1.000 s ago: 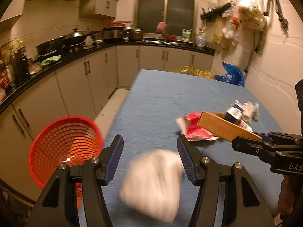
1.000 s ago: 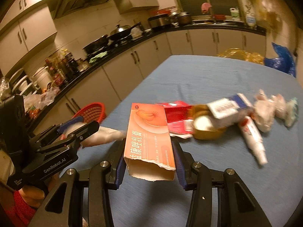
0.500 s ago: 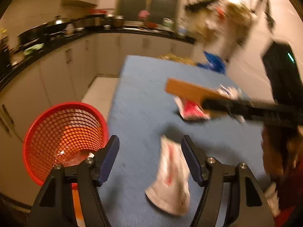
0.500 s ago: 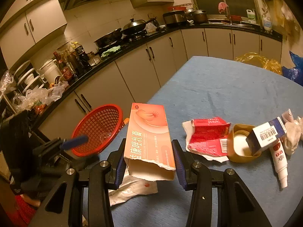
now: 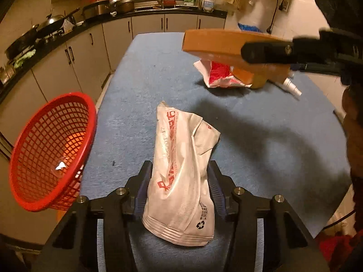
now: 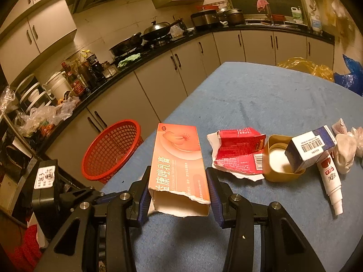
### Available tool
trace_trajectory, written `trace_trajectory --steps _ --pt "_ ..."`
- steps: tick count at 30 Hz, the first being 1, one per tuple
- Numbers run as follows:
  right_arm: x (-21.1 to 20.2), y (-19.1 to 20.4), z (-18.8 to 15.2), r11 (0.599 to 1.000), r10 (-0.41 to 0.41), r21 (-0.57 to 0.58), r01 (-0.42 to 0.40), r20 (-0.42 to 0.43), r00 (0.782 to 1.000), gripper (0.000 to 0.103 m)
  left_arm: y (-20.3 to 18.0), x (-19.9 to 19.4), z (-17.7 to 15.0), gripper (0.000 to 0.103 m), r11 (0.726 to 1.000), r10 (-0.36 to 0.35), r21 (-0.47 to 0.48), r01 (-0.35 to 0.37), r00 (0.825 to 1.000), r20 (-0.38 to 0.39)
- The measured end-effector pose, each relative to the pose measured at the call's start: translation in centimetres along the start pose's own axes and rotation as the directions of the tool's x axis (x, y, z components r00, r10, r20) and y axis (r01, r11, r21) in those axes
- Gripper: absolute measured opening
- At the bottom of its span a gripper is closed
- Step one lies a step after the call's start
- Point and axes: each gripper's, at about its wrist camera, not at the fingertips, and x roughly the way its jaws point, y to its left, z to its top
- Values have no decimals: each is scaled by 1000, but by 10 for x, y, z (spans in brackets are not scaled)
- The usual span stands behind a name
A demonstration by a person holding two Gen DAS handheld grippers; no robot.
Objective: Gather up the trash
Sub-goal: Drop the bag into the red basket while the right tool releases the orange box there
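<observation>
A crumpled white wrapper bag (image 5: 181, 170) with red print lies on the blue table (image 5: 147, 68). My left gripper (image 5: 179, 165) is down around its near end. The jaws are closing and the pads touch its two sides. My right gripper (image 6: 178, 172) is shut on an orange carton (image 6: 179, 161) with a torn near end and holds it above the table. In the left wrist view that carton (image 5: 211, 43) hangs at the upper right. A red mesh basket (image 5: 52, 149) stands tilted off the table's left edge, with a scrap inside.
More litter lies to the right: a torn red wrapper (image 6: 238, 151), a gold tin (image 6: 279, 172), a blue-and-white box (image 6: 310, 147), a white tube (image 6: 331, 181) and crumpled tissue (image 6: 344, 149). Kitchen cabinets run along the left and far side.
The white bag dropped from the left gripper onto the table. The left gripper then sank and narrowed around its near end. The right gripper still holds the orange carton.
</observation>
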Motion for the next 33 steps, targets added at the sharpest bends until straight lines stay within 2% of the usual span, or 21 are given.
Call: trace_trajectory --steps 5,9,13,16,22,24,25,26,28,33 --pt "8 10 6 1000 18 -16 -18 -9 1000 48 15 -20 5 46 998 -7 -57 11 998 67" --pt "24 32 15 997 63 -44 -65 -40 997 48 50 -45 17 47 991 64 -123 -50 991 115" --pt "46 62 26 990 114 -71 -119 -72 991 49 96 -55 21 47 965 188 -207 -162 976 110" --pt "71 89 35 983 149 -89 -158 -104 983 49 133 -55 22 47 928 282 -275 -250 956 83" --pt "123 127 48 975 178 -104 -197 -170 969 49 173 -46 19 47 892 333 -340 -299 942 47" --pt "136 132 51 975 176 -101 -196 -178 968 50 181 -49 14 51 881 334 -369 -295 941 45" --pt "141 133 52 977 175 -92 -193 -176 969 52 185 -52 11 57 878 325 -387 -281 944 53" --pt "143 132 53 979 172 -82 -188 -175 969 59 188 -53 10 64 873 329 -399 -280 943 57" --pt "141 130 53 977 183 -77 -197 -165 969 62 190 -58 7 70 864 342 -416 -285 937 69" --pt "118 119 48 978 175 -87 -188 -134 975 62 184 -75 0 73 851 338 -461 -253 934 112"
